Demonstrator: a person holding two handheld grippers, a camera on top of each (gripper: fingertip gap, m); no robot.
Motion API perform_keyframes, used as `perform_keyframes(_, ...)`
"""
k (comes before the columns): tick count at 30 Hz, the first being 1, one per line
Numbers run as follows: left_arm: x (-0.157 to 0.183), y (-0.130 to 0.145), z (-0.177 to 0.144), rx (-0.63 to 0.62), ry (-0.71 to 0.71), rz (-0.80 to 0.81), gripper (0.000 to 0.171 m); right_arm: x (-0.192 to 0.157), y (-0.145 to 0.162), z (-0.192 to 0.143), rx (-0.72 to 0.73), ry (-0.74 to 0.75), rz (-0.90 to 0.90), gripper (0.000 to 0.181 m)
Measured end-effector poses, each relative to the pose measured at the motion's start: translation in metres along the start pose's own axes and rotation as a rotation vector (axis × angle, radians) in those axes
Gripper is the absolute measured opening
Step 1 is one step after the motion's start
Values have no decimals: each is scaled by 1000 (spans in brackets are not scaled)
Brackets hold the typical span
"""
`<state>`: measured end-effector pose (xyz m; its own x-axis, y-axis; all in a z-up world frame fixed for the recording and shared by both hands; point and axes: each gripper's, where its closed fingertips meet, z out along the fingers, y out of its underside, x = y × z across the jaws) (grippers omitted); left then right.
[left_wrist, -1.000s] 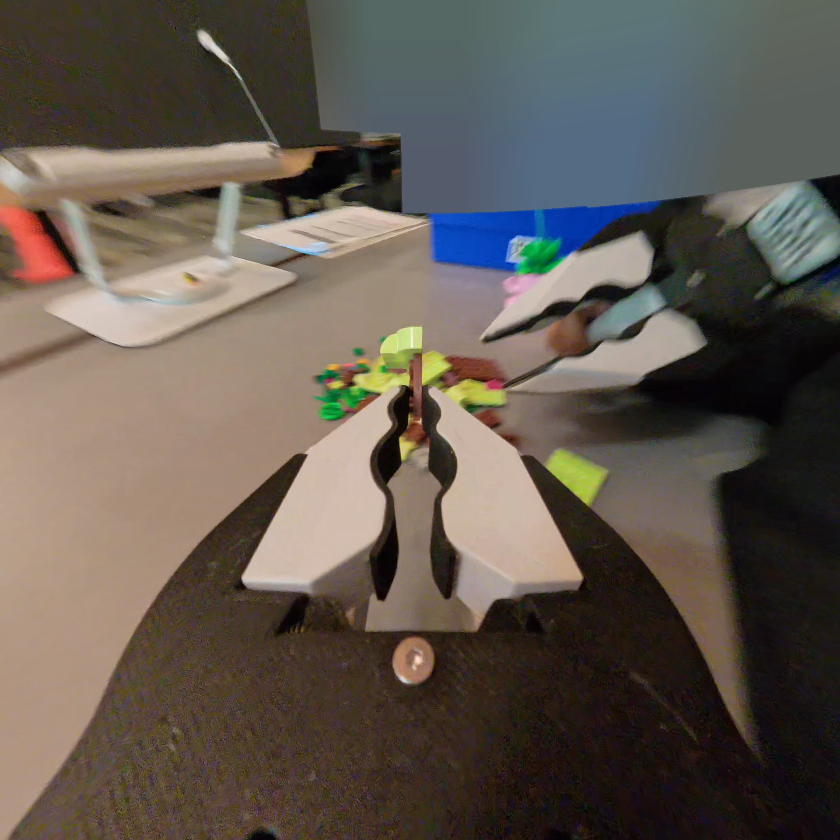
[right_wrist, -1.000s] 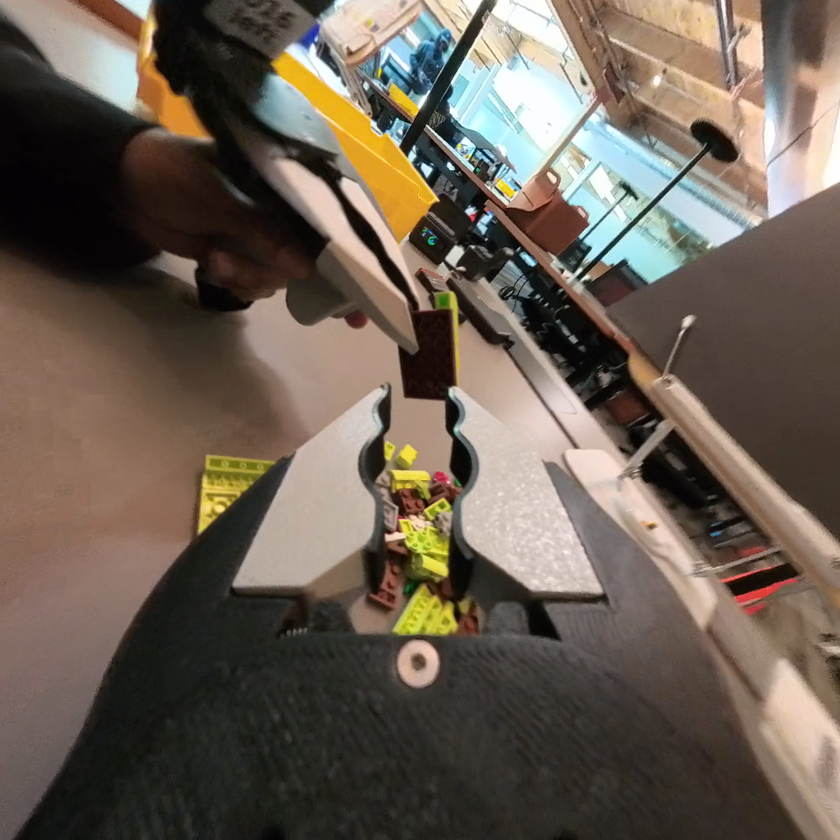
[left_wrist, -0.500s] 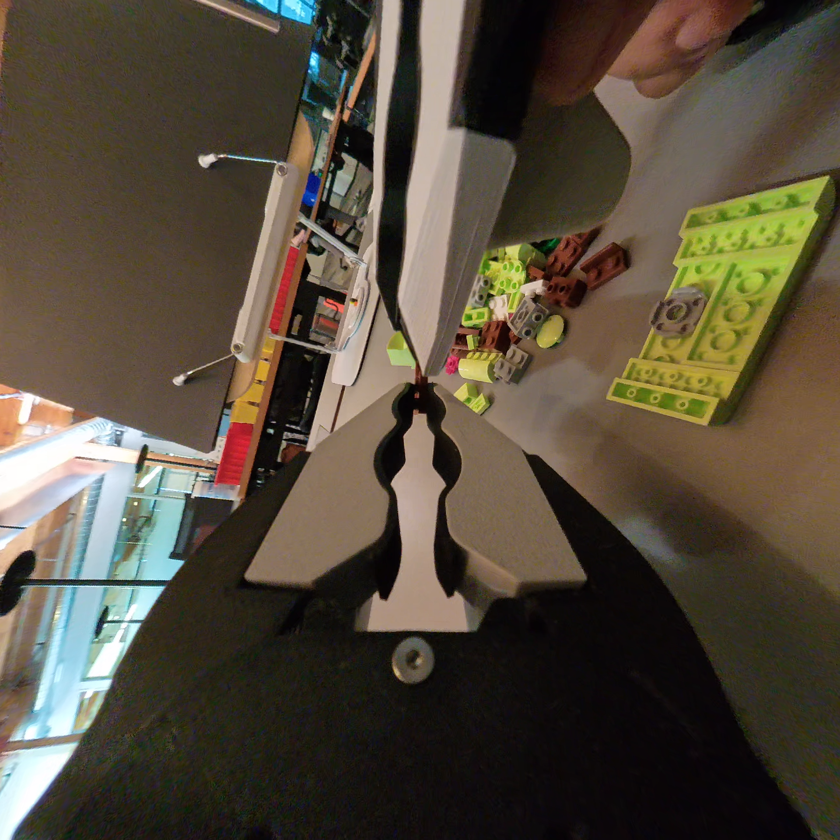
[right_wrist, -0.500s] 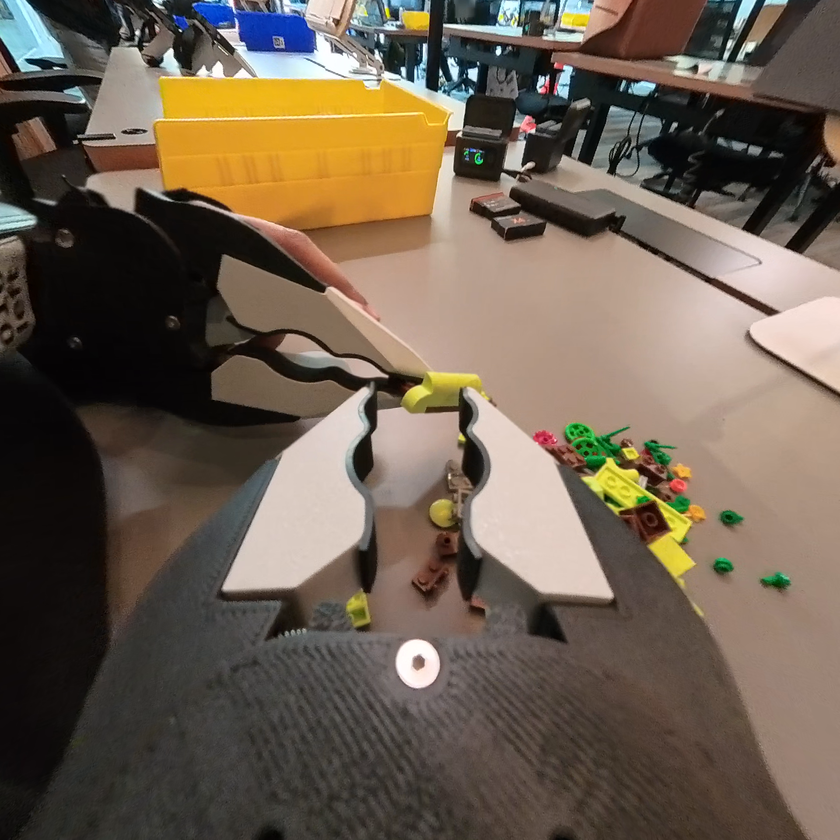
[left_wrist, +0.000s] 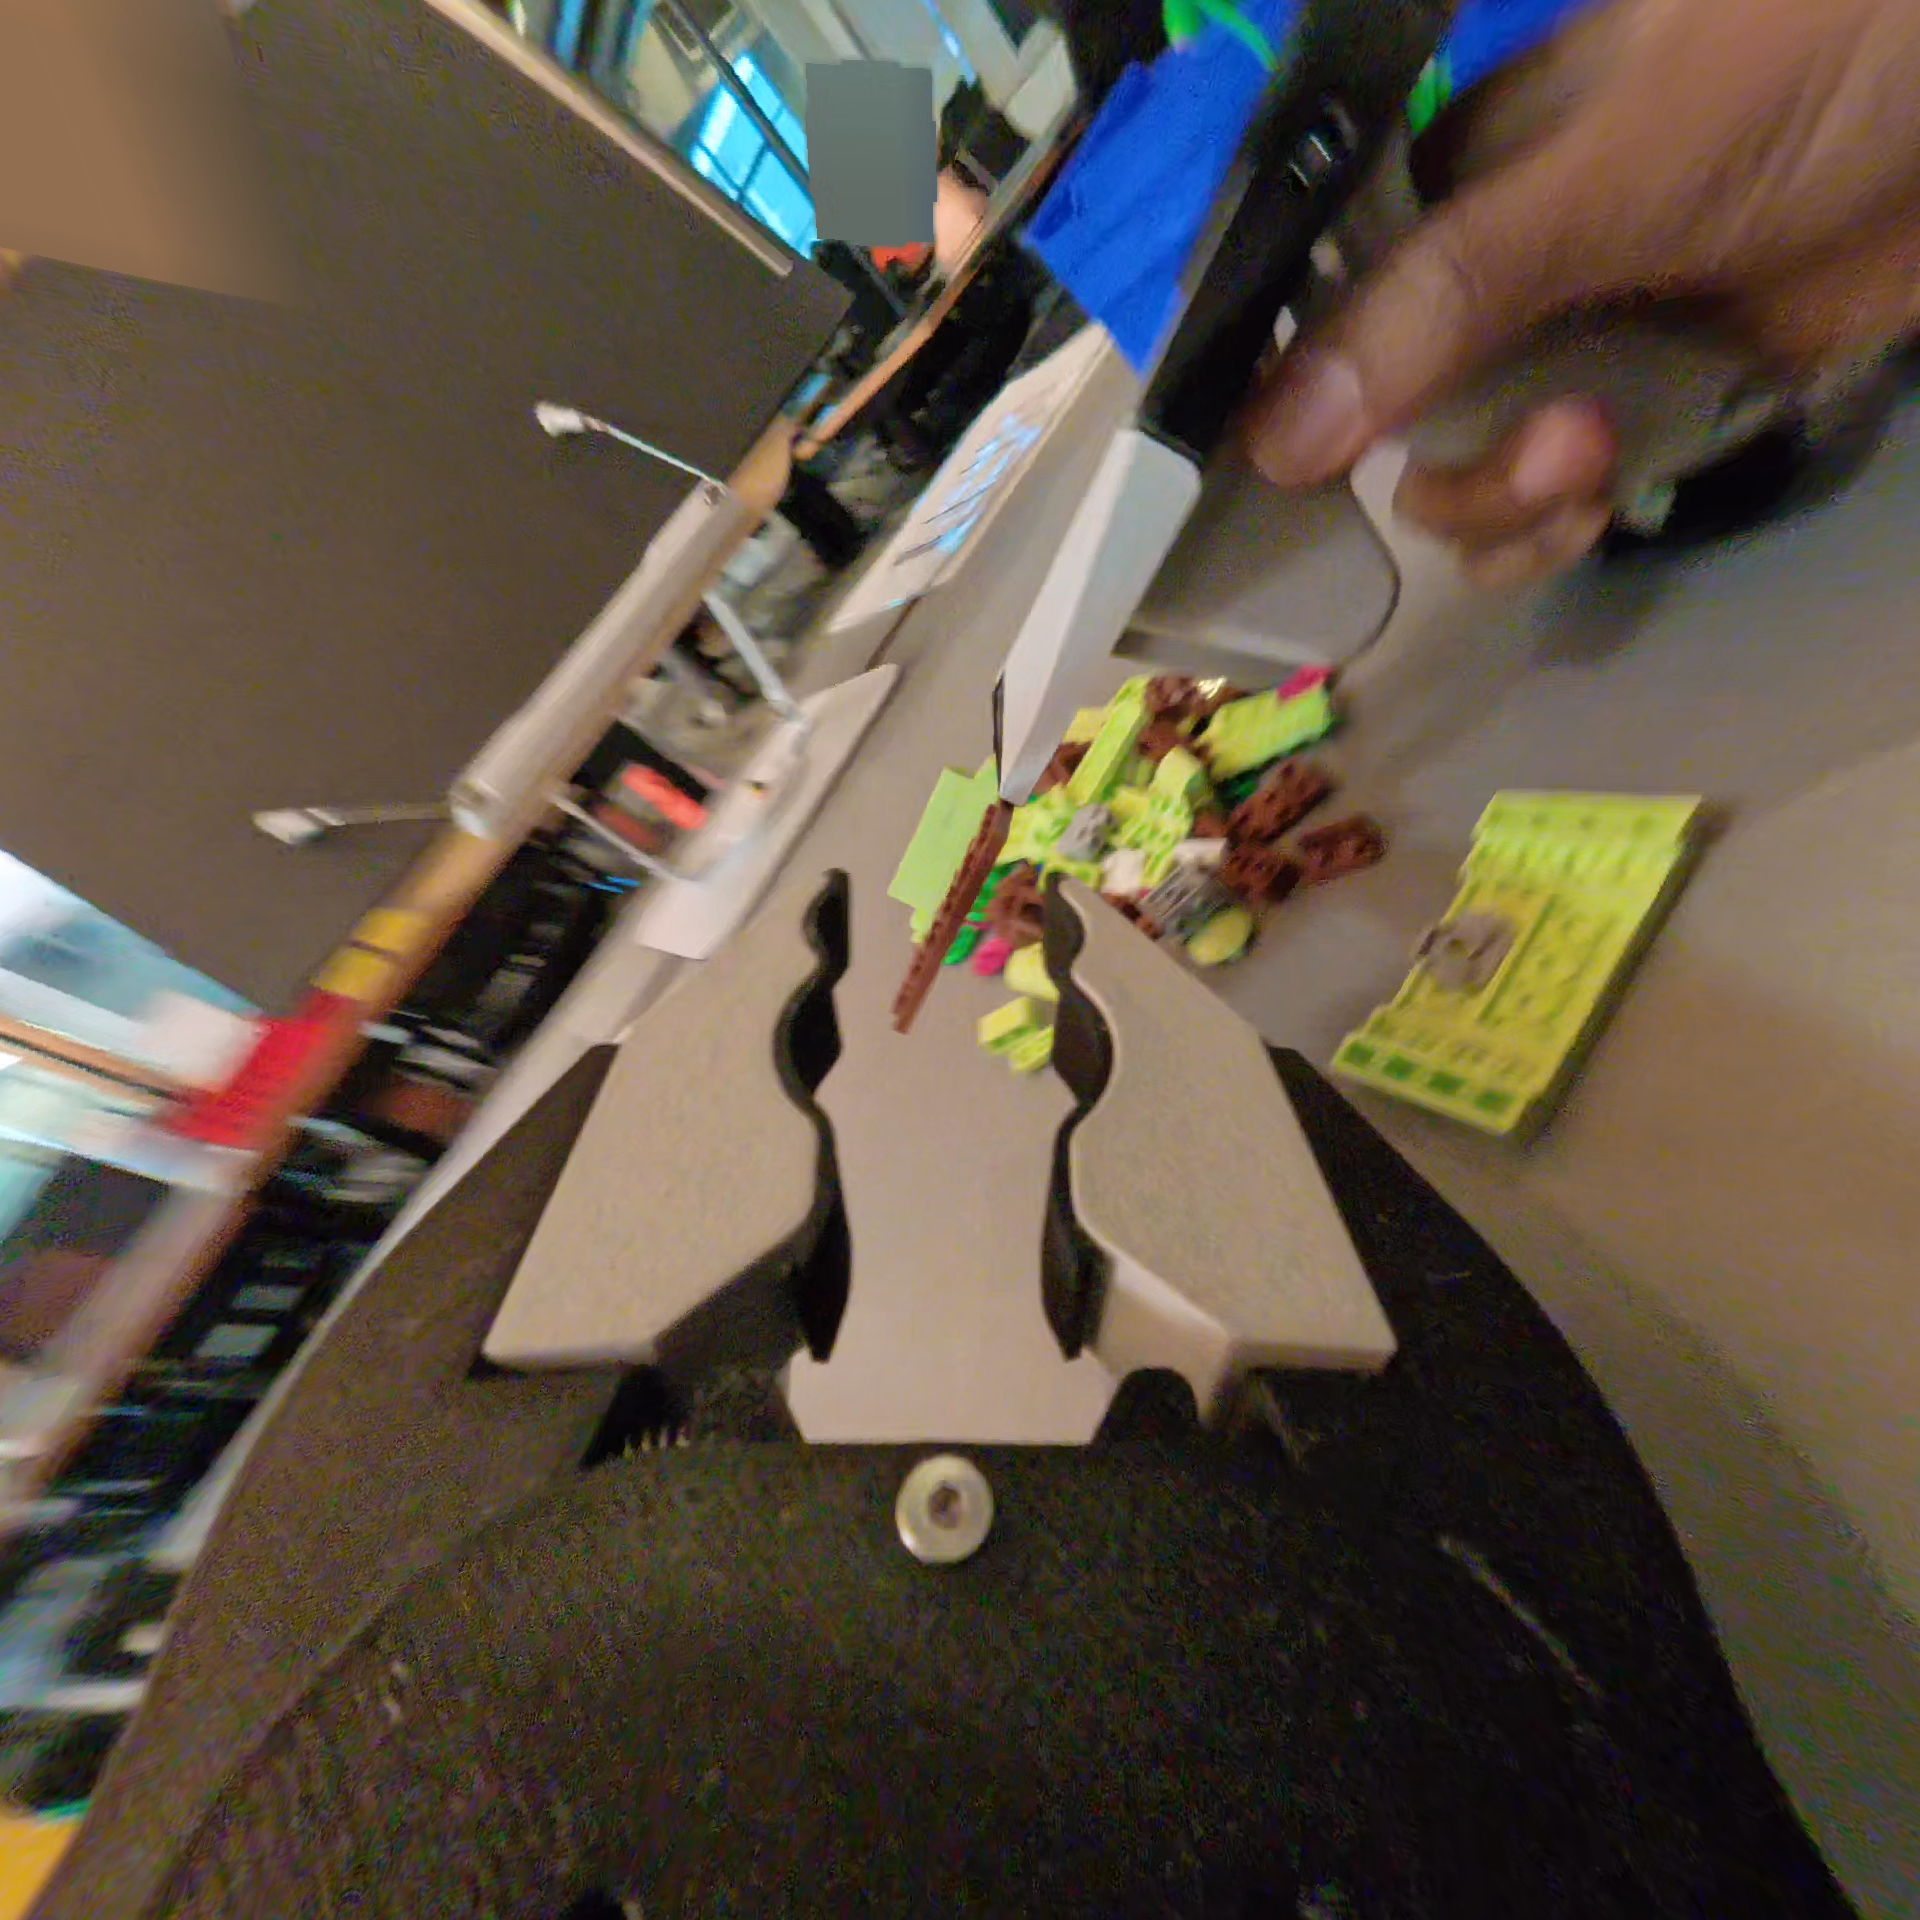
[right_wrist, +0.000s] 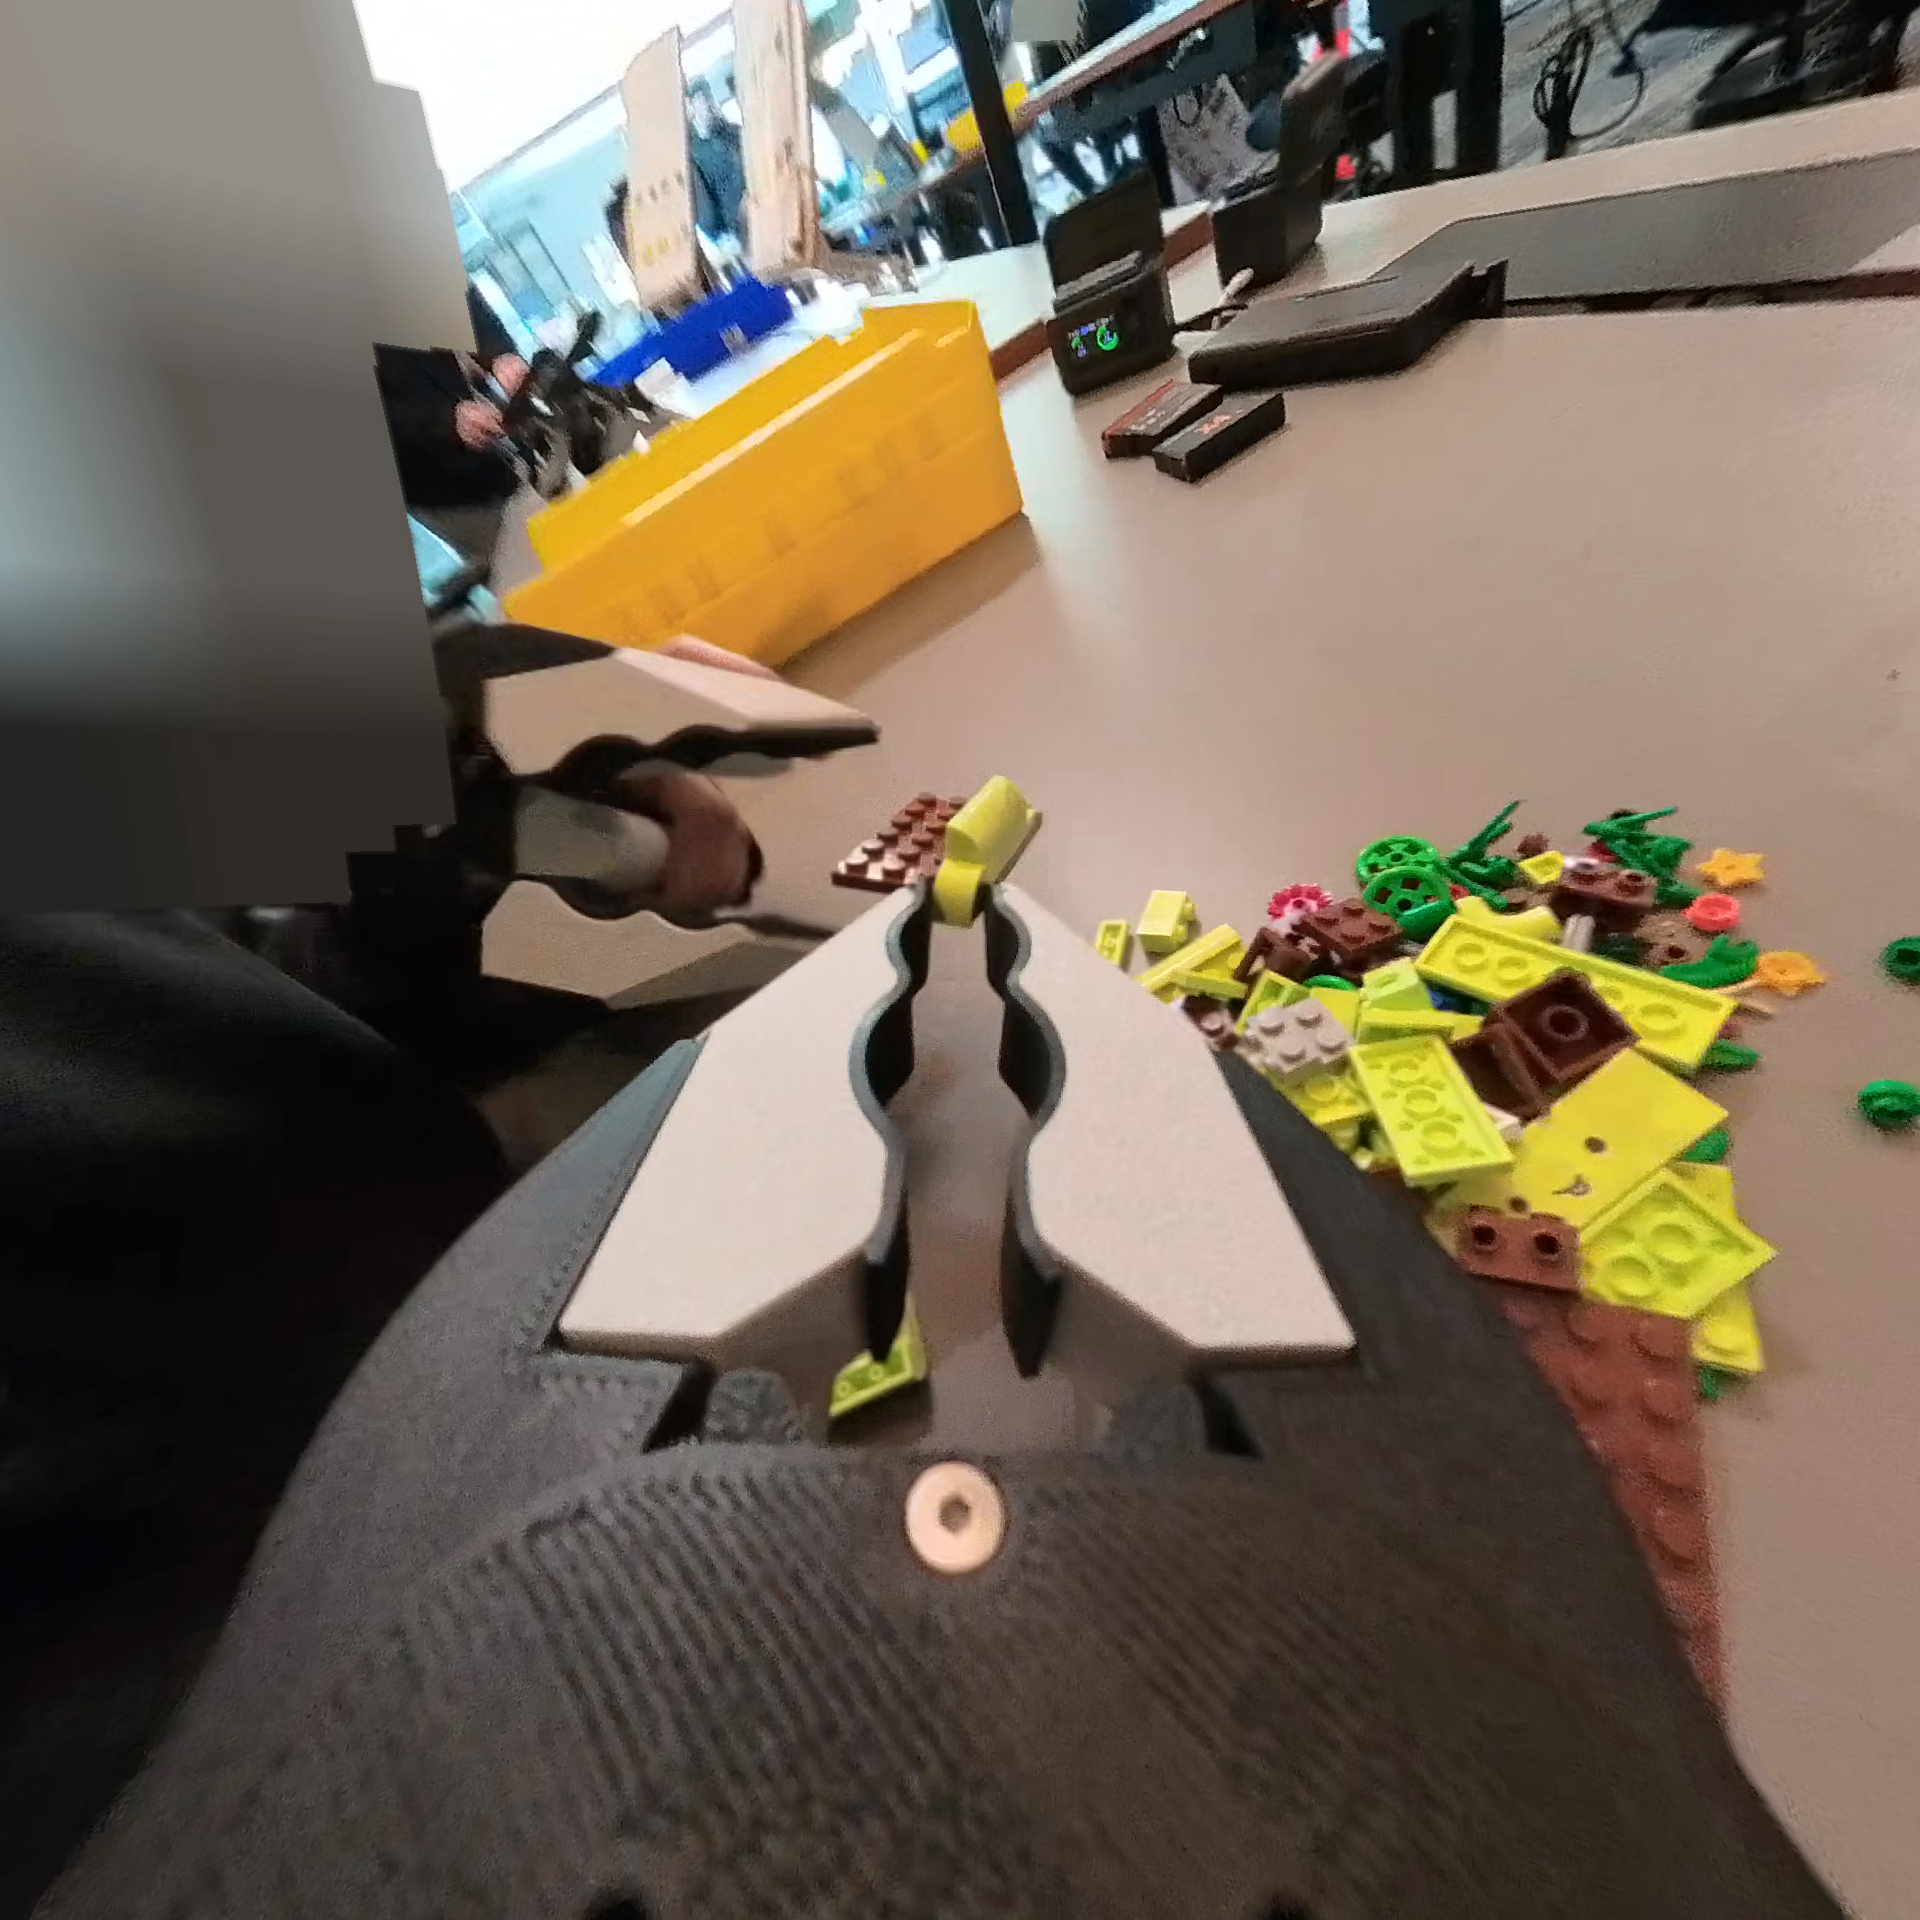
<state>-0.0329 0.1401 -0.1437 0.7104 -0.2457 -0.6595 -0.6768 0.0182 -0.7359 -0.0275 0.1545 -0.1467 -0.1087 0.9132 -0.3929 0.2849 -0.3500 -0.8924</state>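
Note:
My right gripper (right_wrist: 956, 899) is shut on a lime-green curved brick (right_wrist: 982, 836) that is joined to a small brown studded plate (right_wrist: 899, 842), and holds them above the table. In the left wrist view the right gripper (left_wrist: 1003, 795) comes down from above, and the brown plate (left_wrist: 945, 935) hangs edge-on between my left gripper's open fingers (left_wrist: 1081, 997). My left gripper (left_wrist: 945, 899) is open and empty, and touches nothing. It also shows in the right wrist view (right_wrist: 831, 831), jaws apart, just left of the plate.
A pile of lime, brown and green bricks (right_wrist: 1455, 1039) lies on the grey table (right_wrist: 1351, 675). A lime baseplate (left_wrist: 1517, 935) lies right of the pile (left_wrist: 1164, 821). A yellow bin (right_wrist: 790, 499) and black devices (right_wrist: 1195, 416) stand farther back. A silver lamp stand (left_wrist: 582, 707) stands at the left. Less than 4 cm separates the two grippers' tips.
My left gripper has opened and let go of the brown plate. My right gripper has shut on the lime brick and now holds the joined pieces. Both views have swung.

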Motion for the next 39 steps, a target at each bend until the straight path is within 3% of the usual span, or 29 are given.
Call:
perform_keyframes(3, -7, -1, -1, 28, 153, -481, 73, -3, -8, -7, 69, -111, 147, 8)
perform_keyframes(5, -14, -5, -4, 76, 283, -817, 86, -7, -13, -11, 108, -194, 235, 7)
perform_keyframes(9, -16, -25, -19, 251, 666, -1395, 68, -18, -21, -15, 158, -331, 337, 6)
perform_keyframes(12, -17, -35, -27, 335, 915, -1697, 60, -27, -20, -14, 141, -369, 311, 6)
perform_keyframes(14, -17, -35, -25, 353, 985, -1829, 53, -36, -18, -12, 121, -381, 239, 6)
perform_keyframes(19, -2, -32, -21, 275, 998, -1810, 15, -46, -6, -5, 39, -278, -73, 6)
perform_keyframes(29, 1, -29, -19, 221, 921, -1667, 15, -36, -10, -9, 56, -150, -245, 6)
perform_keyframes(32, 1, -25, -18, 213, 919, -1697, 16, -34, -12, -10, 70, -68, -390, 6)
perform_keyframes(39, -3, -21, -17, 223, 925, -1753, 1, -30, -10, -7, 59, 111, -752, 15)
